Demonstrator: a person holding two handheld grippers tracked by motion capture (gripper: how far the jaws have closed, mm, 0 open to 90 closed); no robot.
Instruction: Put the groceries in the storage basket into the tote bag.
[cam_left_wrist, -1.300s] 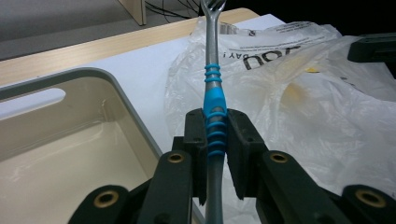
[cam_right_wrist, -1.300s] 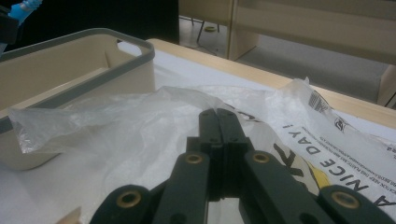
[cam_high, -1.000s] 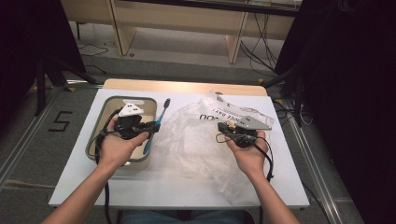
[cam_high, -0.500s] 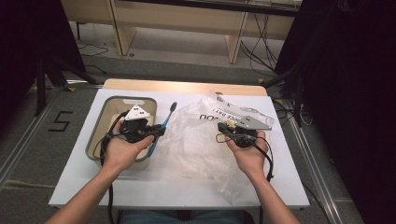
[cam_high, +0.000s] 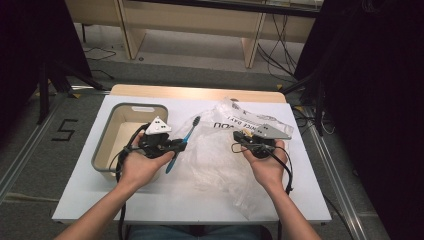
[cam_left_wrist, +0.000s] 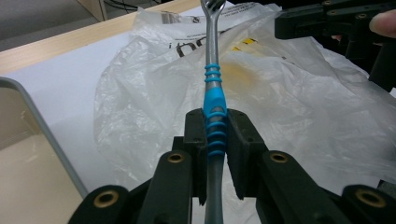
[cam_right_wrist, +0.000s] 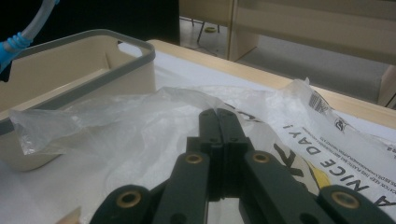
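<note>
At about nine o'clock on the white table (cam_high: 165, 200) stands a beige bin (cam_high: 116, 134) with a grey rim, its inside bare in the high view. Just to its right, the left gripper (cam_high: 181, 144) sits in the person's left hand (cam_high: 139, 165), its jaws clamped on the blue ribbed grip of a toothbrush (cam_high: 183, 141). In the left gripper view the pads press on both sides of that toothbrush (cam_left_wrist: 214, 105), whose grey neck runs toward twelve o'clock over the plastic. In the high view the brush slants, bristle head up toward one o'clock and blue tail down toward seven o'clock, held above the table between the bin and the bag. At the centre lies a crumpled clear plastic bag (cam_high: 215, 160) with black lettering, spreading to five o'clock. At three o'clock the right gripper (cam_high: 239, 137), in the right hand (cam_high: 266, 167), has its jaws fully closed, pinching a raised fold of the plastic bag (cam_right_wrist: 154, 112) in the right gripper view.
</note>
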